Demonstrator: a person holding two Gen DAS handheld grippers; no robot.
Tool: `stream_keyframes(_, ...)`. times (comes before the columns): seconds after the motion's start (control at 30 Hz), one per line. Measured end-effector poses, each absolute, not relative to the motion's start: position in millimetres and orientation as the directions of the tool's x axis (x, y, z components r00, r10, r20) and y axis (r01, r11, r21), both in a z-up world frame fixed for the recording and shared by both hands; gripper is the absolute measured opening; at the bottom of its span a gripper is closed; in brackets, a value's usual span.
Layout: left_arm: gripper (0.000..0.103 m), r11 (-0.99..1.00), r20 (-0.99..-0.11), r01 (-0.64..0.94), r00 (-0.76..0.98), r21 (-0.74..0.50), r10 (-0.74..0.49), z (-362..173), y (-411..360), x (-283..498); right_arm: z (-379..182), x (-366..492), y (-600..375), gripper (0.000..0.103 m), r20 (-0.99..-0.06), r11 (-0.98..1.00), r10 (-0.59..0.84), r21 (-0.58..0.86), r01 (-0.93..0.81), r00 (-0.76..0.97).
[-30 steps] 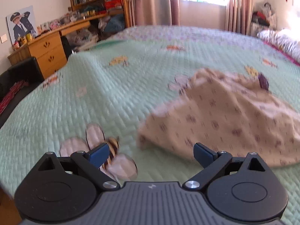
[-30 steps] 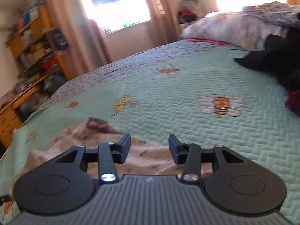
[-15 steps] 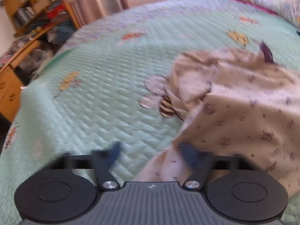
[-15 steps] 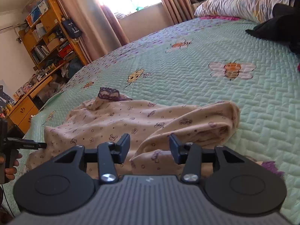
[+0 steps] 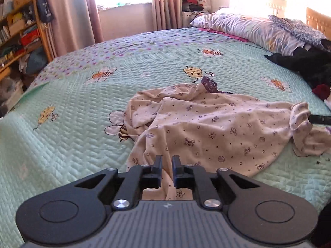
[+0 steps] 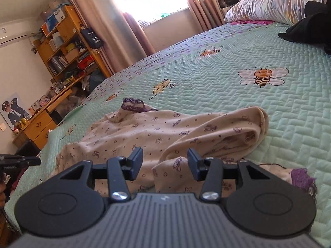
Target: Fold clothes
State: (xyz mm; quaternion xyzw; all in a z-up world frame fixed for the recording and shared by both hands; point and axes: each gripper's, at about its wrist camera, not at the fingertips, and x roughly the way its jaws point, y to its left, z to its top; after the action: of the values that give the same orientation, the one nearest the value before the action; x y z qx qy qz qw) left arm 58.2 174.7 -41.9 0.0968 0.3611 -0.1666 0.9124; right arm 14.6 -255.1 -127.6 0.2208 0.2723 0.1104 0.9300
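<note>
Folding has barely begun, by my reading. Your cream cotton garment printed with small purple figures and trimmed with purple lace (image 5: 206, 128) lies crumpled on the mint-green quilted bedspread with bee motifs (image 5: 72, 144), no crease laid, no edge squared. In the left wrist view it spreads from about 6 o'clock, right at the tool, out toward 3 o'clock, with the lace edge (image 5: 210, 85) bunched at its far side near 12 o'clock.

Your left tool (image 5: 167, 166) is closing, its jaws nearly together, with a near hem of the cream cloth caught between them; I judge that a grip on the fabric.

Your right tool (image 6: 165, 160) stands half spread and released. A rolled fold of the garment (image 6: 227, 132) lies just ahead of it and cloth shows in the gap, but the pads press on nothing.

A heap of black clothing (image 5: 306, 64) sits untouched at 2 o'clock beside the floral pillow (image 5: 248, 29).

Outstanding, as I judge it: secure a second hold with the right tool, lift and spread the garment flat, then make every fold. The dark pile appears to wait its turn. Expect the limp cloth to sag and twist if you raise it by one corner only.
</note>
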Motion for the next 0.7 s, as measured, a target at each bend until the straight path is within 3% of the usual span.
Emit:
stream_keyframes(0.03, 0.006, 0.929, -0.692, 0.363, 0.687, 0.063, -0.222, -44, 175, 63, -128, 13, -255, 0.05, -0.454, 0.878, 0.33, 0.469, -0.093, 0.828)
stream_keyframes(0.1, 0.017, 0.937, -0.694, 0.34, 0.693, 0.079, -0.194, -48, 176, 73, -129, 11, -255, 0.056, -0.445, 0.878, 0.339, 0.465, -0.11, 0.829)
stream_keyframes(0.13, 0.033, 0.941, -0.695, 0.329, 0.696, 0.086, -0.179, -50, 176, 78, -130, 11, -254, 0.059, -0.444, 0.878, 0.344, 0.465, -0.115, 0.827)
stream_keyframes(0.17, 0.056, 0.944, -0.695, 0.317, 0.699, 0.094, -0.165, -52, 176, 83, -132, 11, -252, 0.063, -0.448, 0.878, 0.348, 0.464, -0.118, 0.824)
stream_keyframes(0.23, 0.083, 0.945, -0.708, 0.307, 0.692, 0.11, -0.142, -60, 176, 99, -134, 13, -247, 0.063, -0.459, 0.879, 0.354, 0.461, -0.123, 0.815)
stream_keyframes(0.27, 0.084, 0.944, -0.72, 0.309, 0.681, 0.117, -0.134, -66, 175, 111, -136, 14, -245, 0.063, -0.465, 0.88, 0.358, 0.459, -0.125, 0.81)
stream_keyframes(0.33, 0.084, 0.939, -0.751, 0.319, 0.649, 0.13, -0.116, -80, 171, 135, -138, 15, -242, 0.063, -0.473, 0.881, 0.36, 0.455, -0.127, 0.804)
stream_keyframes(0.4, 0.071, 0.935, -0.805, 0.339, 0.581, 0.109, -0.117, -100, 162, 158, -137, 16, -245, 0.063, -0.472, 0.88, 0.355, 0.459, -0.118, 0.807)
stream_keyframes(0.43, 0.032, 0.933, -0.831, 0.351, 0.54, 0.083, -0.129, -109, 157, 163, -136, 16, -247, 0.063, -0.47, 0.88, 0.351, 0.46, -0.114, 0.81)
stream_keyframes(0.47, 0.014, 0.93, -0.855, 0.363, 0.498, 0.056, -0.143, -117, 152, 168, -135, 16, -248, 0.063, -0.468, 0.882, 0.345, 0.459, -0.109, 0.814)
stream_keyframes(0.57, 0.007, 0.915, -0.816, 0.381, 0.567, 0.135, -0.116, -111, 131, 134, -131, 12, -252, 0.063, -0.454, 0.896, 0.312, 0.433, -0.099, 0.834)
stream_keyframes(0.7, 0.007, 0.912, -0.768, 0.406, 0.604, 0.065, -0.213, -76, 124, 53, -130, 8, -261, 0.063, -0.449, 0.908, 0.263, 0.415, -0.06, 0.854)
